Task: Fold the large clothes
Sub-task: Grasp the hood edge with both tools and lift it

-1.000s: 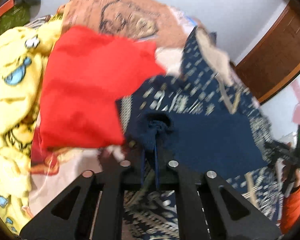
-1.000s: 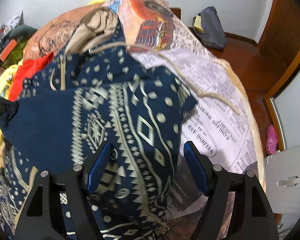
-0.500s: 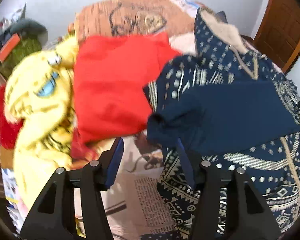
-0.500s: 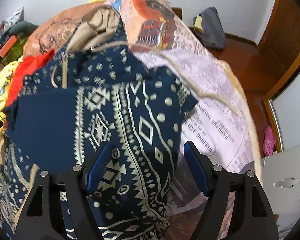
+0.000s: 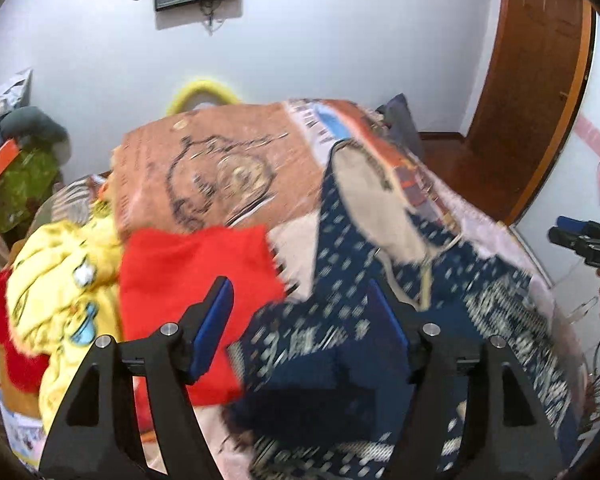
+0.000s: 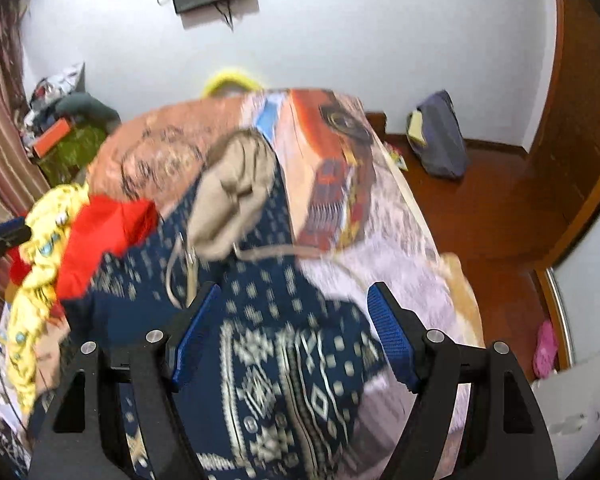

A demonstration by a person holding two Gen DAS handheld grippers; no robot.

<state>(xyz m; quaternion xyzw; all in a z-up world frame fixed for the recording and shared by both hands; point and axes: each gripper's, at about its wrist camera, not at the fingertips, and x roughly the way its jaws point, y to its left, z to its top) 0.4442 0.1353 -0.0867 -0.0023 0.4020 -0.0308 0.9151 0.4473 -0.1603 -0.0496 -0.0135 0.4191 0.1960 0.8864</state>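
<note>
Left gripper (image 5: 300, 316): jaws just opened, nothing between them.
Right gripper (image 6: 296, 332): spread wide, empty.
Navy patterned hoodie (image 6: 284, 360): frame centre, on bed.
Red garment (image 5: 188, 276): left, touching hoodie.
Yellow garment (image 5: 56, 280): far left.

The right gripper (image 6: 296, 334) is being held open above the navy patterned hooded garment (image 6: 284, 364), spread on the printed bedspread (image 6: 384, 248).

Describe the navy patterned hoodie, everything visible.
The navy hoodie is soft knit with cream geometric bands and dots, a beige-lined hood and pale drawstrings. It lies spread on the printed bedspread, one plain navy sleeve folded across its front, beside the red garment. Neither open gripper touches it.
</note>
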